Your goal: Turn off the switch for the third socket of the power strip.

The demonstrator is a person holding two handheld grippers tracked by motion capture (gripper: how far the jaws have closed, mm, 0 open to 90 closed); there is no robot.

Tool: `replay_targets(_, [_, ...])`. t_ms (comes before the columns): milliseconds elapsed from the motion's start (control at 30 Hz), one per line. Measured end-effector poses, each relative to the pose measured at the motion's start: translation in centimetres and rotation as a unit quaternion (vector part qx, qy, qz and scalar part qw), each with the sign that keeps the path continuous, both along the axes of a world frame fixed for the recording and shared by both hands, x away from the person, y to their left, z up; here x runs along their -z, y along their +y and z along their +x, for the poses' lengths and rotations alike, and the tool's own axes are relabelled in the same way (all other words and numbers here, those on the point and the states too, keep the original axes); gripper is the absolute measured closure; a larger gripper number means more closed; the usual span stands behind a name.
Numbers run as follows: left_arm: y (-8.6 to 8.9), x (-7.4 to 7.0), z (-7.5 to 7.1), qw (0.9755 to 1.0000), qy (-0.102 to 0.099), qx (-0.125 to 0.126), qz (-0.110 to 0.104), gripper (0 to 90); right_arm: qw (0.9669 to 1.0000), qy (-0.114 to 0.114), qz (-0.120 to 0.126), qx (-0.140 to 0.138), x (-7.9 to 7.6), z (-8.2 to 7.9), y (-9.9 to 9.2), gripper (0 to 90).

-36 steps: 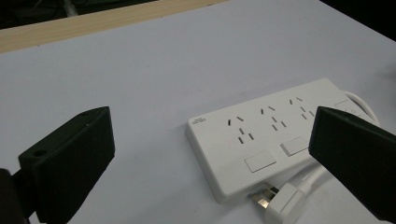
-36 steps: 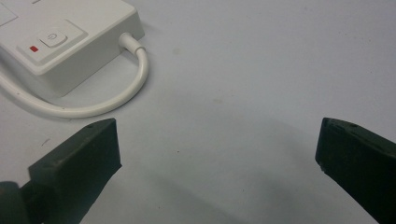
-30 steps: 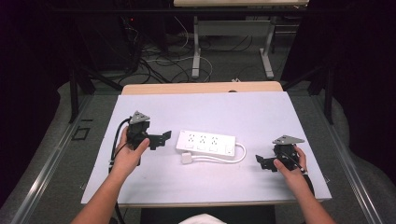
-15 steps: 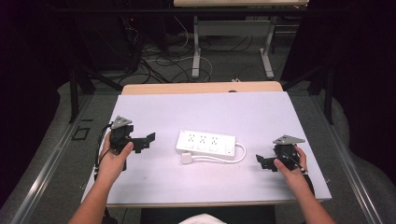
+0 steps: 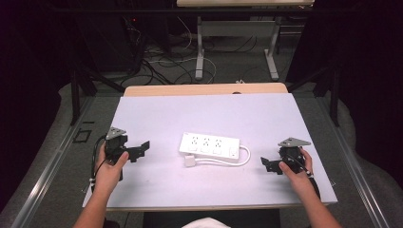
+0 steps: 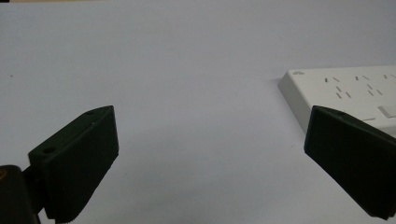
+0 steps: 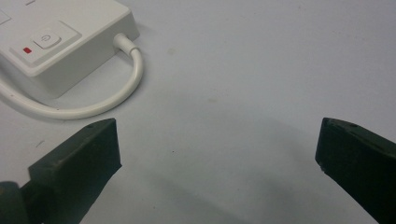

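A white power strip [image 5: 209, 145] lies flat in the middle of the table, its white cable [image 5: 240, 159] looped along its near side to a plug [image 5: 191, 161]. My left gripper [image 5: 139, 150] rests near the table's left edge, open and empty, jaws pointing right toward the strip. In the left gripper view the power strip's end [image 6: 345, 91] lies ahead on the right, apart from the jaws. My right gripper [image 5: 267, 165] sits near the right front, open and empty. The right gripper view has the power strip's switch end [image 7: 60, 39] and cable [image 7: 112, 100] ahead on the left.
The table [image 5: 157, 114] has a pale lavender top with a wooden strip [image 5: 204, 89] along its far edge. Beyond it stand metal table legs [image 5: 200, 47] and loose cables [image 5: 161, 59] on the floor.
My left gripper has drawn back to the left and toward the front, away from the power strip. The right gripper has stayed in place.
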State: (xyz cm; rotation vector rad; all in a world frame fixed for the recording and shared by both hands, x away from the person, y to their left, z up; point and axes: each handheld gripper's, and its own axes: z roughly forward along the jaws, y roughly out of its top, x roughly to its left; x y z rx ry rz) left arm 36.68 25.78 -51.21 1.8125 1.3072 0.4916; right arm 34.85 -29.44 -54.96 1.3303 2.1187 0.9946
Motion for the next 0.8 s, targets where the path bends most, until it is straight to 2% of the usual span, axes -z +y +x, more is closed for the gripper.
replay_targets(333, [1.3, 1.8, -0.2, 0.9997, 0.007, -0.023, -0.008, 4.0, 1.0000, 0.000, -0.001, 0.001, 0.0, 0.0, -0.1, 0.0])
replay_targets(500, [1.8, 2.4, -0.3, 0.9994, 0.012, -0.033, -0.006, 4.2, 1.0000, 0.000, -0.001, 0.000, 0.1, 0.0, -0.2, 0.0])
replay_targets(800, [2.4, 3.4, -0.5, 0.9985, 0.006, -0.052, -0.019, 5.0, 1.0000, 0.000, -0.001, 0.001, 0.1, 0.1, -0.3, 0.0])
